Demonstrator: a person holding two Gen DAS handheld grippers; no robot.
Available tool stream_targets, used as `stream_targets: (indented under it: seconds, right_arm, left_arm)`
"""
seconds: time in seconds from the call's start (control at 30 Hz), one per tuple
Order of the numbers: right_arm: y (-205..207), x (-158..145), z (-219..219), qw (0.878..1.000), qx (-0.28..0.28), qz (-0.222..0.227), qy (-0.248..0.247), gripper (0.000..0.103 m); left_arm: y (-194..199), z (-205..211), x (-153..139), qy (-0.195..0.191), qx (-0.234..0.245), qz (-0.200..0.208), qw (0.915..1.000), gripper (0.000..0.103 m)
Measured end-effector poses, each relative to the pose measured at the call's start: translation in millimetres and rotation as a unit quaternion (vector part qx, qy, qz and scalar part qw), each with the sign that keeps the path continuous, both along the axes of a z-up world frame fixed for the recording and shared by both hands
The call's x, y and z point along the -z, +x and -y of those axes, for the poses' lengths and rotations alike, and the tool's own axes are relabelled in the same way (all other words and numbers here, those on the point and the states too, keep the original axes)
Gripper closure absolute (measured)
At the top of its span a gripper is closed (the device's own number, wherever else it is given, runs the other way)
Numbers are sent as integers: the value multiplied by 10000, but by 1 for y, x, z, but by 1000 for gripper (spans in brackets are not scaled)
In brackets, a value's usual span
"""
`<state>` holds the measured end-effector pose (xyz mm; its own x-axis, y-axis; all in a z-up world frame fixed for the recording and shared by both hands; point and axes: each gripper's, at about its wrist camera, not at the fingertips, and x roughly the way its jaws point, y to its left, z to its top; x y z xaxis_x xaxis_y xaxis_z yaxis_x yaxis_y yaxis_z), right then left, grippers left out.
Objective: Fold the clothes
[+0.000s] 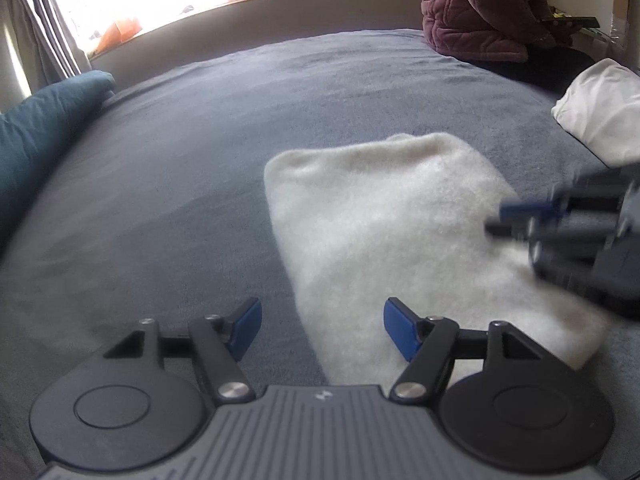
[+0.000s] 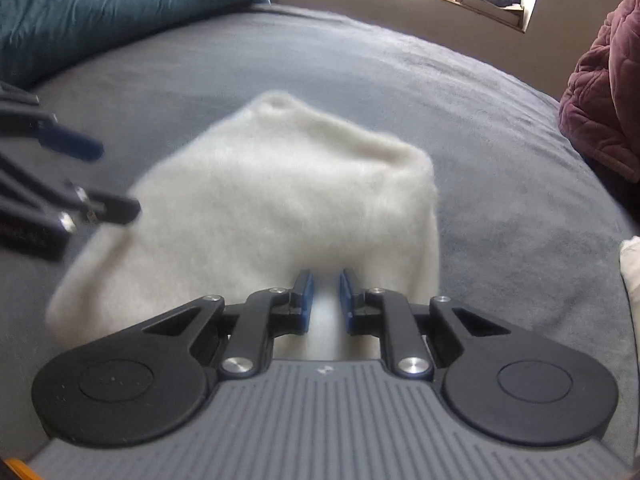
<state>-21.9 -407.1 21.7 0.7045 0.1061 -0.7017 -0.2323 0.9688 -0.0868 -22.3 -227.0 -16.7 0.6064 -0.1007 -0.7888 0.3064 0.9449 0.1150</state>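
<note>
Bed: a wide bed under a grey-blue plush blanket (image 1: 192, 128); it carries everything listed here.
Teal pillow: a large teal fabric pillow (image 2: 100, 12) at the bed's far left edge, well apart from the folded garment.
Person: someone in a quilted maroon jacket (image 1: 476, 12) sits on the far right corner of the bed, clear of the work area.
Task item: a cream-white fuzzy knit garment (image 1: 380, 220), folded into a thick oblong, lies flat on the blanket near the middle of the bed, its rounded far end pointing toward the window wall.
White cloth: a smooth white folded piece of fabric (image 1: 600, 108) lies at the right edge of the bed, beyond the fuzzy garment and apart from it.
Left hand-held gripper: (image 1: 320, 330) black frame with blue pads, hovering over the garment's near left edge; the jaws stand wide apart with nothing pinched; the left pad is over bare blanket, the right pad over the knit.
Right hand-held gripper: (image 2: 325, 292) same make, at the garment's near right side; the pads are drawn almost together, and a narrow strip of cream knit shows in the slit between them; whether they pinch it cannot be told.
Obstructions: the two tools flank the garment from opposite sides, apart from each other; the rest of the garment lies uncovered.
</note>
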Motion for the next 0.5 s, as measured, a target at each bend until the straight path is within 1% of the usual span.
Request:
stream_targets:
  seconds: [0.07, 0.13, 0.2, 0.27, 0.33, 0.43, 0.5]
  right_arm:
    - [7, -15, 2, 9995, 78, 297, 22, 90]
    - [20, -18, 7, 9988, 236, 416, -57, 89]
    - [39, 1, 13, 9996, 262, 124, -36, 88]
    - [48, 23, 16, 9995, 226, -205, -40, 88]
    - [50, 21, 14, 9994, 269, -232, 38, 88]
    - [48, 5, 17, 9990, 332, 5, 289, 88]
    - [50, 2, 17, 9991, 350, 16, 218, 88]
  left_arm:
    - [3, 2, 0, 0, -50, -20, 10000, 34]
    - [6, 5, 0, 4, -80, -28, 10000, 34]
    - [6, 8, 2, 33, -65, -39, 10000, 34]
    - [7, 9, 4, 51, -68, -62, 9999, 34]
    - [7, 10, 5, 55, -76, -81, 9999, 34]
    - [9, 10, 5, 46, -105, -108, 9999, 34]
    - [11, 11, 6, 30, -123, -128, 9998, 34]
